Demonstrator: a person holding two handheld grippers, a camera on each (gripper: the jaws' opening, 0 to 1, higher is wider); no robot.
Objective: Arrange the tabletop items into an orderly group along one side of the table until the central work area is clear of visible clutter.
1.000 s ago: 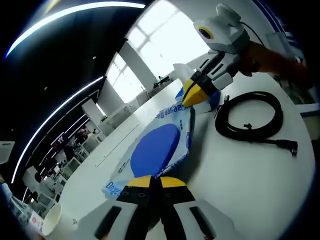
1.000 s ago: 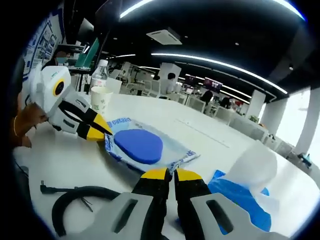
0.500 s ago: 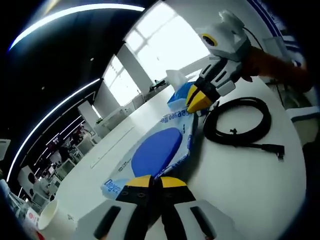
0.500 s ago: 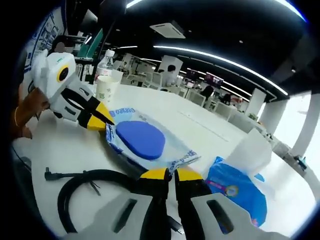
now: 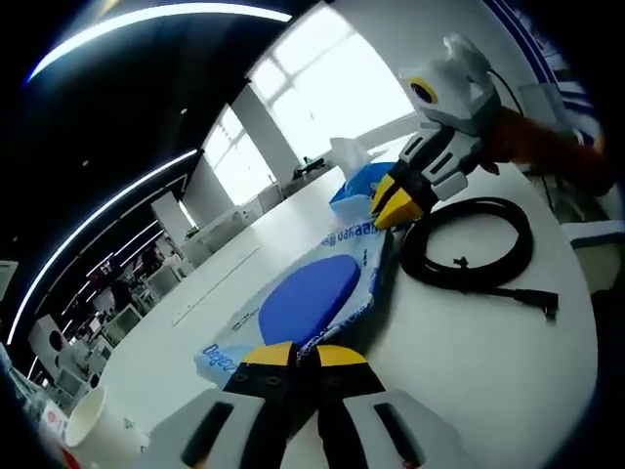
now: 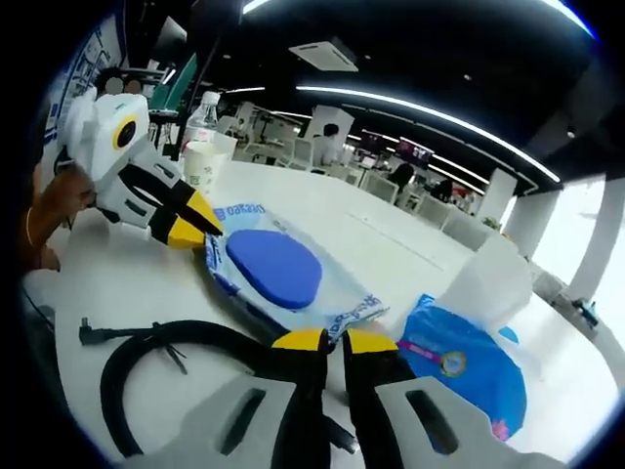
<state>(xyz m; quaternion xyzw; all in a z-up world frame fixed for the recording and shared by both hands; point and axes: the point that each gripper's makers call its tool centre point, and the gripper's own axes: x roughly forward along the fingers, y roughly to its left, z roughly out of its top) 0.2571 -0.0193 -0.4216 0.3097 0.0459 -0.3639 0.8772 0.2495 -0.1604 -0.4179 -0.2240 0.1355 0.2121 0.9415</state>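
Note:
A clear plastic packet (image 5: 312, 298) with blue print and a blue oval pad inside lies on the white table (image 5: 488, 362). My left gripper (image 5: 293, 354) is shut at the packet's near edge. At the packet's far corner, the right gripper (image 5: 395, 200) also has its yellow tips together. From the right gripper view, my right gripper (image 6: 327, 340) is shut on the packet's (image 6: 278, 269) corner, and the left gripper (image 6: 187, 230) pinches the opposite edge.
A coiled black cable (image 5: 469, 244) (image 6: 166, 357) lies beside the packet. A blue tissue pack (image 5: 356, 181) (image 6: 459, 362) with a white tissue sticking up sits next to it. A paper cup (image 5: 83, 425) (image 6: 200, 166) and a water bottle (image 6: 200, 122) stand beyond. A person's hand (image 6: 49, 215) holds the left gripper.
Both grippers stay shut at the packet's ends. The right gripper's camera has come closer to the cable coil and tissue pack, and the packet end has shifted a little with it.

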